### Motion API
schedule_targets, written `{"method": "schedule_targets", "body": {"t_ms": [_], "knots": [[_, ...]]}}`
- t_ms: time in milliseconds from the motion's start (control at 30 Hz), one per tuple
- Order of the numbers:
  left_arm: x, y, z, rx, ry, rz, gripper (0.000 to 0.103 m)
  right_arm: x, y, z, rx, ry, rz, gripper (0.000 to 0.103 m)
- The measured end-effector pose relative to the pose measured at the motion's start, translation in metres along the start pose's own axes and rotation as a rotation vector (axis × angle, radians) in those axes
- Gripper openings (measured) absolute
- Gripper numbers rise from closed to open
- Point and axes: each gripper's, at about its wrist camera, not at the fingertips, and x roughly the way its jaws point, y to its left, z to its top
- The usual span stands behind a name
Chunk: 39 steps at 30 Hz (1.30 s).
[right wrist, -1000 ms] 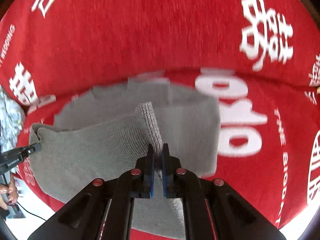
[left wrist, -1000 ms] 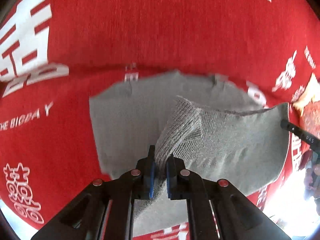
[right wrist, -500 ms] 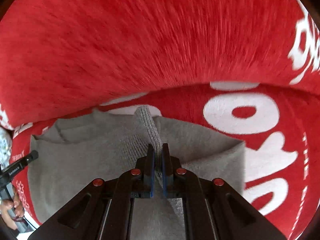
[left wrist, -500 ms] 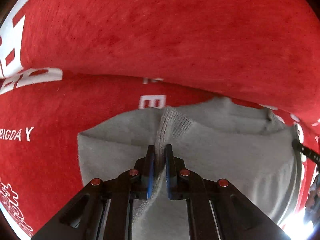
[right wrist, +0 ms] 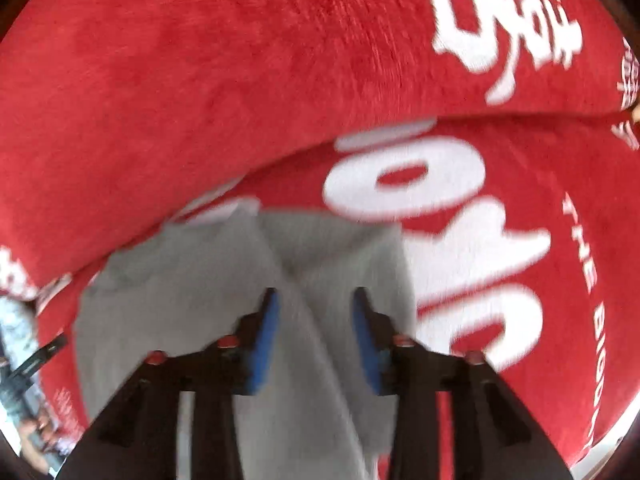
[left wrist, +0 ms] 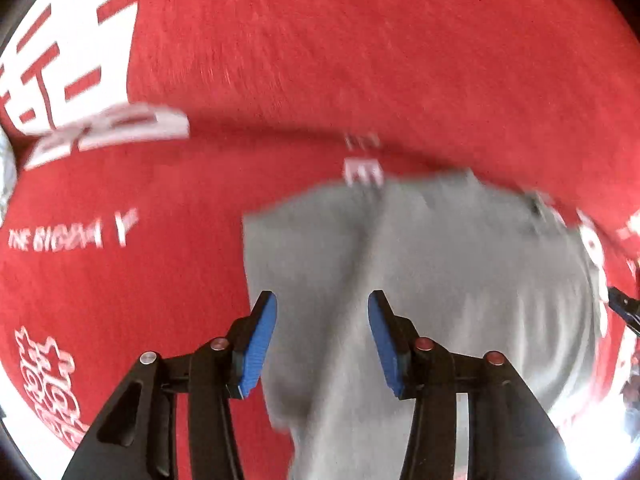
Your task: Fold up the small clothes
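A small grey knit garment (left wrist: 460, 280) lies folded on a red cloth with white lettering (left wrist: 280, 60). My left gripper (left wrist: 322, 328) is open above the garment's left part, blue pads apart, holding nothing. In the right wrist view the same garment (right wrist: 192, 300) lies below my right gripper (right wrist: 316, 330), which is also open and empty over its right part. A fold ridge runs up between the fingers in both views. Both frames are motion-blurred.
The red cloth (right wrist: 240, 80) rises into a cushioned back behind the garment. The tip of the other gripper shows at the right edge of the left view (left wrist: 624, 308) and at the left edge of the right view (right wrist: 36, 360).
Both grippers were shut on the garment's edge and carried it forward over itself. Now both have opened and let it go, and the garment lies folded.
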Motion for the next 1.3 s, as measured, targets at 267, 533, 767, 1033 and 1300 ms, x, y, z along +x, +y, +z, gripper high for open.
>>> {"method": "schedule_targets", "body": {"t_ms": [267, 533, 767, 1033, 1300], "knots": [[0.0, 0.027, -0.087, -0.21, 0.148, -0.097, 0.049, -0.021, -0.077, -0.132, 0.42, 0.129, 0.096, 0.051], [0.011, 0.018, -0.111, -0.189, 0.167, -0.052, 0.049, 0.002, -0.09, -0.154, 0.654, 0.102, 0.246, 0.011], [0.014, 0.003, -0.123, -0.126, 0.141, 0.012, 0.059, -0.013, -0.076, -0.141, 0.391, 0.118, 0.048, 0.012], [-0.009, 0.013, -0.148, -0.106, 0.134, 0.079, 0.073, -0.034, -0.085, -0.15, 0.384, 0.142, -0.054, 0.016], [-0.036, -0.02, -0.124, -0.031, 0.053, -0.04, 0.064, -0.048, -0.023, -0.12, 0.135, 0.047, -0.018, 0.016]]}}
